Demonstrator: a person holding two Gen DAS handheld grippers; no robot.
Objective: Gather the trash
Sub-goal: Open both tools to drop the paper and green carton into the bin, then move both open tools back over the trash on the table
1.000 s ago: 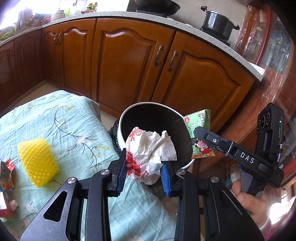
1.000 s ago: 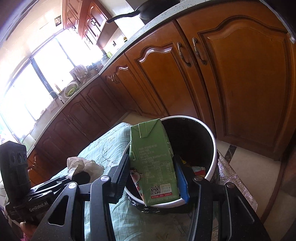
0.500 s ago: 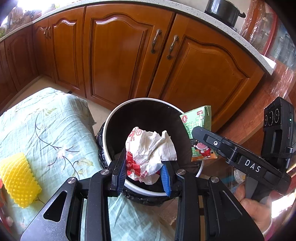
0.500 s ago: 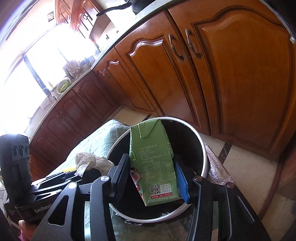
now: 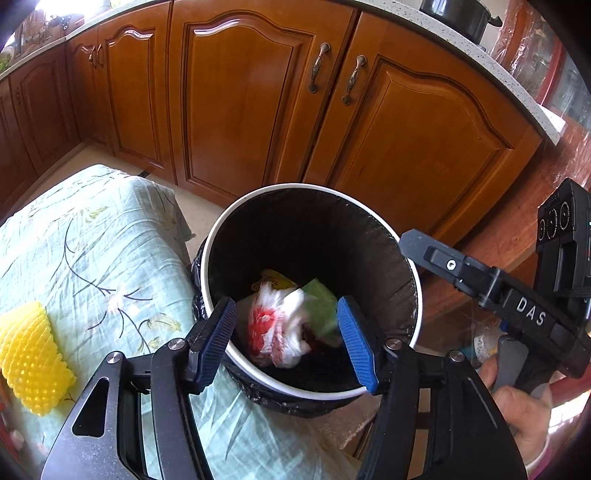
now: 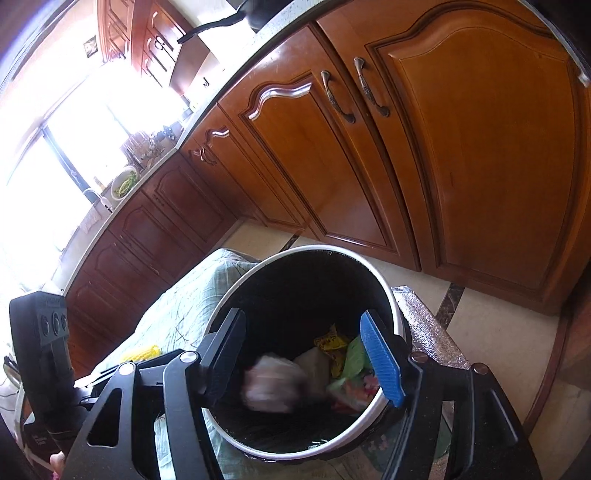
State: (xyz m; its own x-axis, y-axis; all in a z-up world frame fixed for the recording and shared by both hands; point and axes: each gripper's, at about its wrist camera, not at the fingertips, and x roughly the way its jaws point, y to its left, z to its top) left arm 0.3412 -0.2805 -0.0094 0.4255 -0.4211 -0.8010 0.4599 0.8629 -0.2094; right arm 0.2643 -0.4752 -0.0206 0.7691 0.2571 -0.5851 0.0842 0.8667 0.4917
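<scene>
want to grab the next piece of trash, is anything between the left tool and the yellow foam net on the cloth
Nothing visible blocks it. The yellow foam net lies alone on the floral cloth, left of the left tool, whose jaws have just been opening over the bin and hold nothing.

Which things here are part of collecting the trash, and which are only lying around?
Part of the job:
- trash bin
- crumpled wrapper, in the bin
- green carton, in the bin
- yellow foam net, on the cloth
- left gripper
- right gripper

Only lying around:
- black pot
- cabinet doors
</scene>
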